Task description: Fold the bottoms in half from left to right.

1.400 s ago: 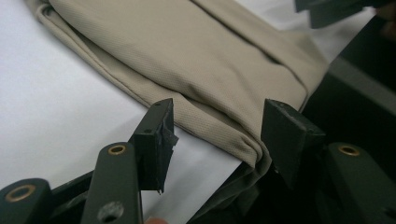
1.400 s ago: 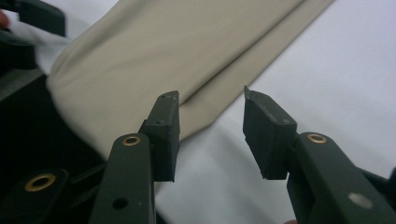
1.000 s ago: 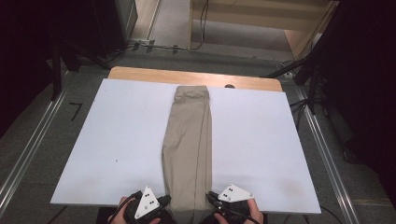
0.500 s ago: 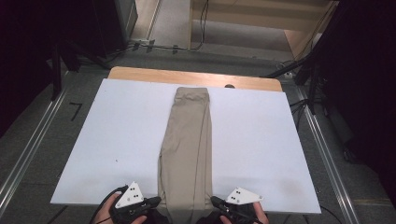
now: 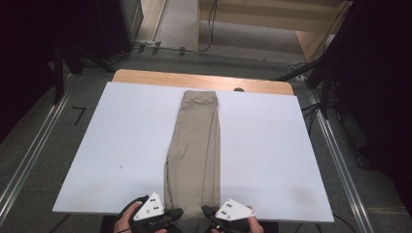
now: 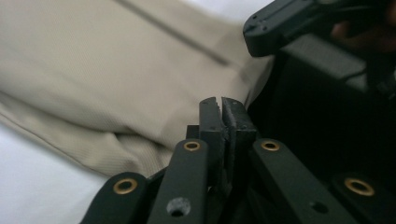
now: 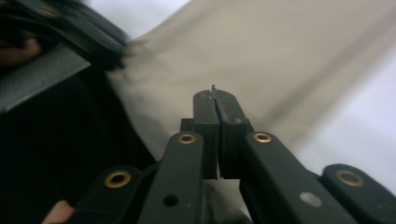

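Jaws closed; left gripper (image 5: 171,213), right gripper (image 5: 208,212) flank trousers (image 5: 194,145) hem.

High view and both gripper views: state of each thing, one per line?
Trousers: folded lengthwise into a long strip, flat on the table, near end hanging over the front edge.
Left gripper: jaws shut, nothing visibly between them, beside the trousers' near end.
Right gripper: jaws shut, at the trousers' near end.
Table: white top, trousers down its middle.
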Demonstrator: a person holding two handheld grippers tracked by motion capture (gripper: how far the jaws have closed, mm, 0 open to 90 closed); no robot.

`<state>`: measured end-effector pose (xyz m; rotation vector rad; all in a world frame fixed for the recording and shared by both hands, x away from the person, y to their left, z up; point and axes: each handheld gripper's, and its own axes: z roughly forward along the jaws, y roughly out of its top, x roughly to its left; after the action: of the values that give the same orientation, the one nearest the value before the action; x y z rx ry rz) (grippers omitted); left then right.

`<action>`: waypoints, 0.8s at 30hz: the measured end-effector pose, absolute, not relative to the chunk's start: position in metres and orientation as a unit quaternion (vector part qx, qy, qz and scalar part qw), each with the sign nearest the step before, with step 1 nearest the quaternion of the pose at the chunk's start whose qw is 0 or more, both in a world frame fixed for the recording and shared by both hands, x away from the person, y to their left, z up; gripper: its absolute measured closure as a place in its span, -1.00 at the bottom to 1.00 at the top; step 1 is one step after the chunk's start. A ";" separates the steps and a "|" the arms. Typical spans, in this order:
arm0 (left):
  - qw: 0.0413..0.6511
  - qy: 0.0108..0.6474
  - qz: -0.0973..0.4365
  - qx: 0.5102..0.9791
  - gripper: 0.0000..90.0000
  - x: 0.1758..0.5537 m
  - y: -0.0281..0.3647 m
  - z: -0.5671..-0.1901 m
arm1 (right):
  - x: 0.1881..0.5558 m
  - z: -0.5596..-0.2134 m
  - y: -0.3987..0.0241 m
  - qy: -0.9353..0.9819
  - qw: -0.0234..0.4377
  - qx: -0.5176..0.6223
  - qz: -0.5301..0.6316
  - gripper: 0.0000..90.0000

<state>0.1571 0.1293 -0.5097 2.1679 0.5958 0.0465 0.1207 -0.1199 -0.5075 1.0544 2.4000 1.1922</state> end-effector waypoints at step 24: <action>0.425 0.251 -0.007 0.869 1.00 0.164 0.131 -0.517 | 0.117 -0.506 -0.121 0.831 0.154 0.361 0.394 0.95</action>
<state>0.1637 0.1311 -0.5174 2.1739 0.6285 -0.0182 0.1168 -0.1208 -0.5055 1.0338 2.3835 1.1295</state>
